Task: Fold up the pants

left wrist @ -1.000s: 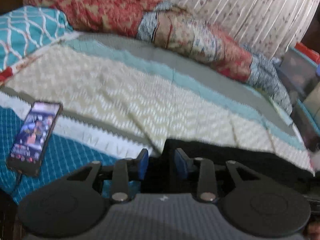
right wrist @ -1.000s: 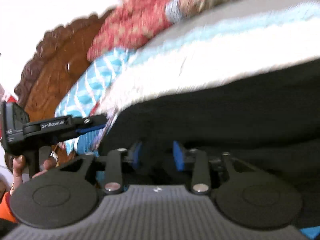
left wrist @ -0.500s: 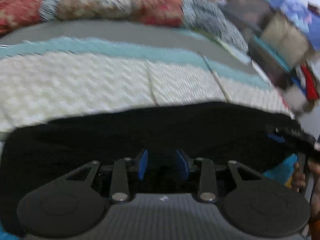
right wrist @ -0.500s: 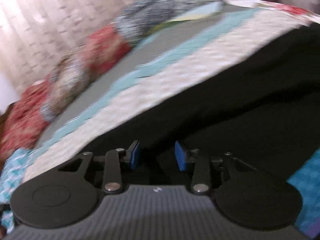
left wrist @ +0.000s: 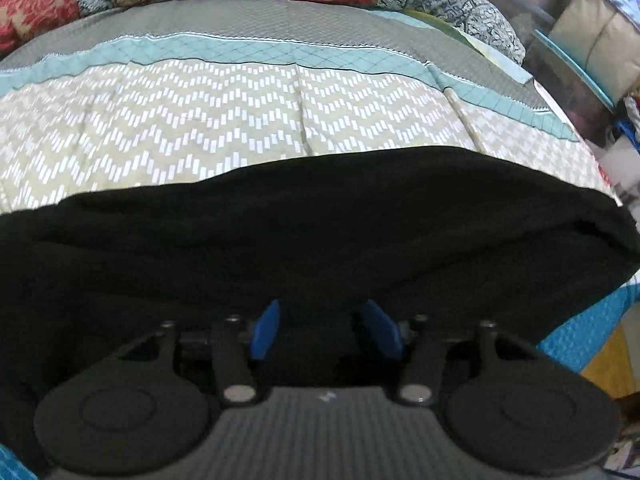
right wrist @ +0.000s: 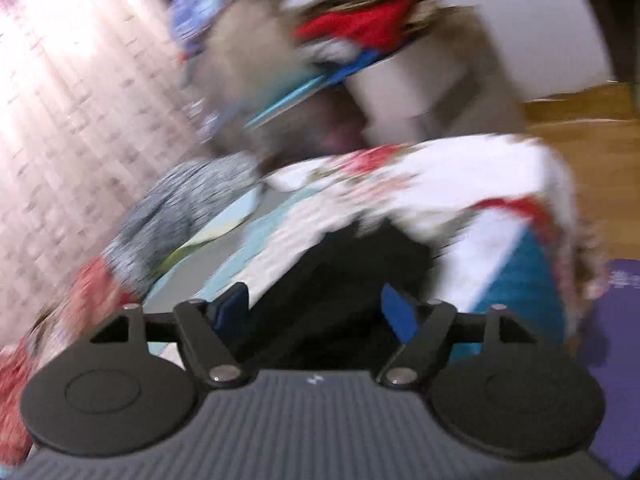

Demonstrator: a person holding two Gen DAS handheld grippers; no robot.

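**Just let go: one fold laid, the next grab to come**

Evidently a fold has just been set down. The pants (left wrist: 304, 248) lie as a wide black band across the near part of the bedspread (left wrist: 224, 120), and at their right end in the left wrist view two layers show, one edge lying over another. My guess is that the step in hand is the release after that fold, and the next move calls for fresh holds on an end of the band so it can be doubled over again, with the layers kept square.

The left gripper (left wrist: 326, 330) hangs low over the cloth with its jaws part-spread; they have just been opening, and the blue pads (left wrist: 266, 332) press on nothing, though black fabric lies under the gap. The right gripper (right wrist: 314, 312) has its jaws wider apart, also freshly opened, empty, with the pants' end in front of it. That view is heavily blurred, so I cannot tell whether it brushes the cloth.
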